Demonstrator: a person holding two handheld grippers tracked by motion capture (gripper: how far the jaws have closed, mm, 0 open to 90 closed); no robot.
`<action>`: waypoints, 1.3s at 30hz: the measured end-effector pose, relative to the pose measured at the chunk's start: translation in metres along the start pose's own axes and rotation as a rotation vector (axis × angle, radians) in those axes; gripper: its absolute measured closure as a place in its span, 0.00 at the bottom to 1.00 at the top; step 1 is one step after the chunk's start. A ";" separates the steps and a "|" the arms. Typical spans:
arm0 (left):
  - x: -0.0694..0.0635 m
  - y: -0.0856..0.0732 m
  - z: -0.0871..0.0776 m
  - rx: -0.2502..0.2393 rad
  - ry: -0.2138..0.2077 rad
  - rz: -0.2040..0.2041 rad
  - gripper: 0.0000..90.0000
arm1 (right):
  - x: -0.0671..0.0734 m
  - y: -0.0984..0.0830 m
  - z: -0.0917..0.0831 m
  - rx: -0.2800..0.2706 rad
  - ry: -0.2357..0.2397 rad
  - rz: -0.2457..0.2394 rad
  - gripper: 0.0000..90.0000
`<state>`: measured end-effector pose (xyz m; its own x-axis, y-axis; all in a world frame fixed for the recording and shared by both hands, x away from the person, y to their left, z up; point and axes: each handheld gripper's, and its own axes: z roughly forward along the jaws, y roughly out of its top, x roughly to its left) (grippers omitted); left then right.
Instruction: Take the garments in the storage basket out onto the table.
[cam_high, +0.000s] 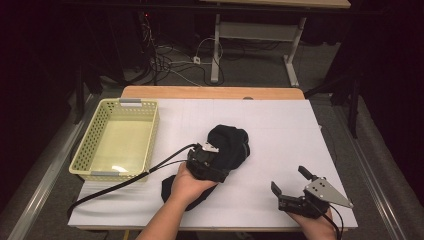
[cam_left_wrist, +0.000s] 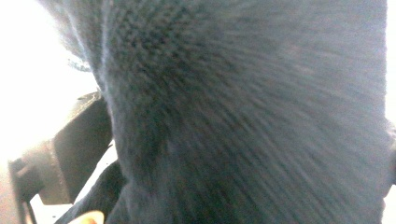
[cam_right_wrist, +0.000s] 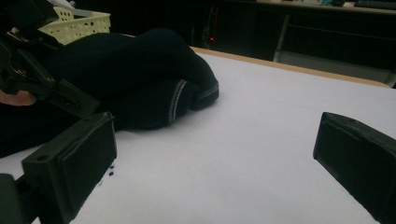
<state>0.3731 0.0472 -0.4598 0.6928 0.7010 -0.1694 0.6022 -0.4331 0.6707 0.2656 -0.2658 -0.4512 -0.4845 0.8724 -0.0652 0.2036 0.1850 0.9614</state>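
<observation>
Black garment (cam_left_wrist: 243, 116) against left gripper's (cam_high: 212, 162) jaws — spread wide

The dark garment (cam_left_wrist: 243, 116) blurs up close, seemingly hiding the left gripper's jaws.

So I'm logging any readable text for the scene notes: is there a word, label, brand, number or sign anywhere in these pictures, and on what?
None can be read.
Black garment: no label or print in sight; pale stitching shows in the right gripper view.
Yellow basket: two grey tabs on its rim, blank as far as can be told.
Grey plate on the right hand-held gripper: small holes, no writing.
White table cover: plain.
</observation>
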 end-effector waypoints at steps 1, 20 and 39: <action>0.000 -0.001 -0.005 -0.010 -0.003 0.008 0.00 | 0.001 0.001 0.001 -0.006 0.004 -0.004 0.00; -0.001 -0.098 -0.086 -0.228 0.005 -0.015 0.00 | 0.041 0.019 0.050 -0.009 0.174 -0.029 0.03; -0.005 -0.138 -0.105 -0.304 -0.001 -0.027 0.00 | 0.057 0.011 0.057 0.054 0.234 -0.060 0.06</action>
<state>0.2446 0.1627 -0.4762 0.6786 0.7093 -0.1910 0.4742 -0.2244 0.8513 0.2882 -0.1881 -0.4590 -0.6795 0.7319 -0.0517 0.2110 0.2623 0.9416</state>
